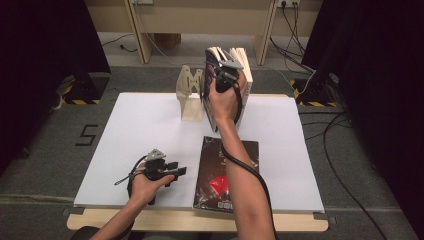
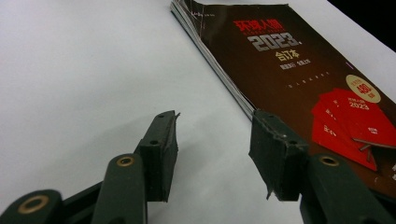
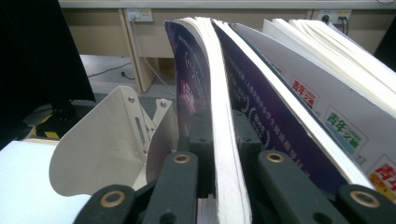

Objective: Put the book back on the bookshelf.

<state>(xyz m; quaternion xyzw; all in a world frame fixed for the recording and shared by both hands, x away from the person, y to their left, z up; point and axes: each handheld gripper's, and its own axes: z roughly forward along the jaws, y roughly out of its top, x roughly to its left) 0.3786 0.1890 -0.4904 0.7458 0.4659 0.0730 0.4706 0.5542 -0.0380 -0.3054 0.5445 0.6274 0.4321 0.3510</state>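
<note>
The right gripper apparently clamps an upright magazine beside the bookend.

The desk top looks matt white and smooth, the magazine lying at its near edge has a glossy dark paper cover, and the bookstand looks smooth cream plastic.

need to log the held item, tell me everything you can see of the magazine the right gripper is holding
The purple magazine is thin and soft-covered, with a dark purple cover bearing pale print and a white page edge. It stands upright on edge, bowing slightly toward the top, at the far side of the white table. The right gripper has its jaws shut on it from both sides. It stands between the cream bookend and more upright magazines.
</note>
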